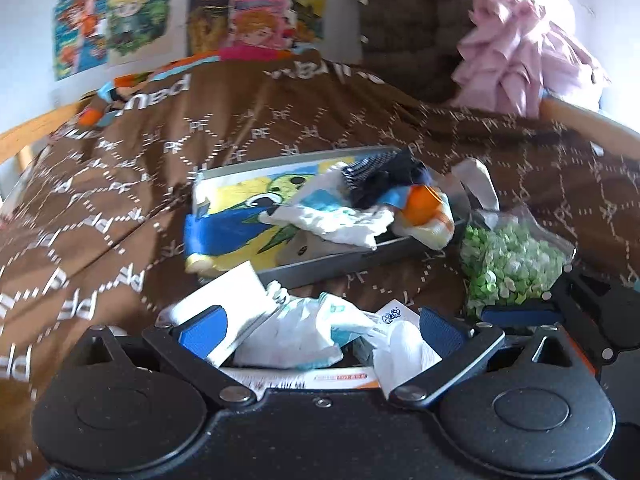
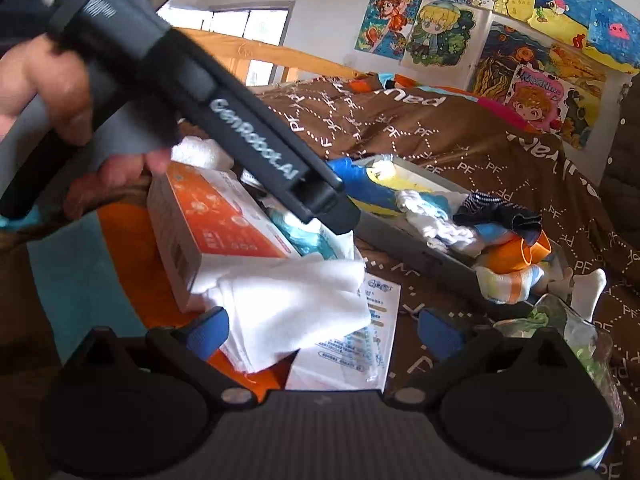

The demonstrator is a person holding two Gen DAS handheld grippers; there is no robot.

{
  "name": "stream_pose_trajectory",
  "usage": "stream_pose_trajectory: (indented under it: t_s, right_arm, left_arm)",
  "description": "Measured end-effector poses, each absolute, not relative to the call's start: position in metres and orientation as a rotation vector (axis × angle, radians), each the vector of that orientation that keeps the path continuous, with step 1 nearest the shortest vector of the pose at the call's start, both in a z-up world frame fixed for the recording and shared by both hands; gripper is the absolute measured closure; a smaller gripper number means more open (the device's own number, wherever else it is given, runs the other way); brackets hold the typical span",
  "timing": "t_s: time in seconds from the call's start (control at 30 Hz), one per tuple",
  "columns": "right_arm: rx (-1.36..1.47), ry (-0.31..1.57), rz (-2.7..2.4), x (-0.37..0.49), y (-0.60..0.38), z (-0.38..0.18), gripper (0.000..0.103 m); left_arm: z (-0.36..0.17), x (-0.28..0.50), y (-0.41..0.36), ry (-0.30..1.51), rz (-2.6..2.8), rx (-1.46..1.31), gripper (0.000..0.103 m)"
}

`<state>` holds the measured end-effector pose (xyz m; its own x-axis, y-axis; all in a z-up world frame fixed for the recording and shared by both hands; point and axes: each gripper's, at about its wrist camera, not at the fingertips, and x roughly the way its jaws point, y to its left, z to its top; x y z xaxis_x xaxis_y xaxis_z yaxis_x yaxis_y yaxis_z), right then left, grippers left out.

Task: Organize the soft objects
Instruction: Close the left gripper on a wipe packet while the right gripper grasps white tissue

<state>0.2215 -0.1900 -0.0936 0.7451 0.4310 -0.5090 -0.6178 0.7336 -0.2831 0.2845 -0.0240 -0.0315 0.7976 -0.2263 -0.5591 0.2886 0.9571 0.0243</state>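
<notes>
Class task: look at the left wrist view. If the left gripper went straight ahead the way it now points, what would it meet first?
Most likely the crumpled white cloth lying between the open jaws of the left gripper. Beyond it stands the grey tray of socks. Depth is hard to judge in a fisheye view.

Black claw [image 1: 320,330] with blue pads [image 1: 204,330], "GenRobot.AI" lettering.

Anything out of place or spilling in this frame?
Yes. The grey tray is overfilled at its right end: a striped sock hangs over the rim beside the orange item. A white sock and a bag of green bits lie outside it on the brown bedspread.
</notes>
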Motion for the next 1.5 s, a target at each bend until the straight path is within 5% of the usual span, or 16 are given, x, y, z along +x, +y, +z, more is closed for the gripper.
stream_pose_trajectory:
  t_s: [0.53,0.6,0.73,1.13,1.33,1.5]
  right_arm:
    - [-0.518,0.404,0.564,0.22,-0.184,-0.104,0.0]
    - [-0.516,0.4,0.557,0.221,-0.183,-0.104,0.001]
    - [-0.51,0.399,0.552,0.225,-0.183,-0.106,0.001]
    - [-0.522,0.393,0.562,0.225,-0.177,-0.111,0.02]
    - [-0.532,0.403,0.564,0.227,-0.174,-0.112,0.036]
    - [-0.45,0.423,0.536,0.235,-0.184,-0.105,0.059]
  left_arm:
    - [-0.037,0.327,-0.029,0.774,-0.301,0.254,0.029]
    - [-0.041,0.332,-0.028,0.803,-0.289,0.247,0.045]
    - [-0.046,0.335,-0.028,0.824,-0.294,0.257,0.047]
    - [-0.049,0.334,-0.025,0.828,-0.28,0.176,0.05]
    - [-0.048,0.33,-0.027,0.815,-0.267,0.155,0.051]
    - [-0.046,0.324,-0.032,0.802,-0.25,0.13,0.056]
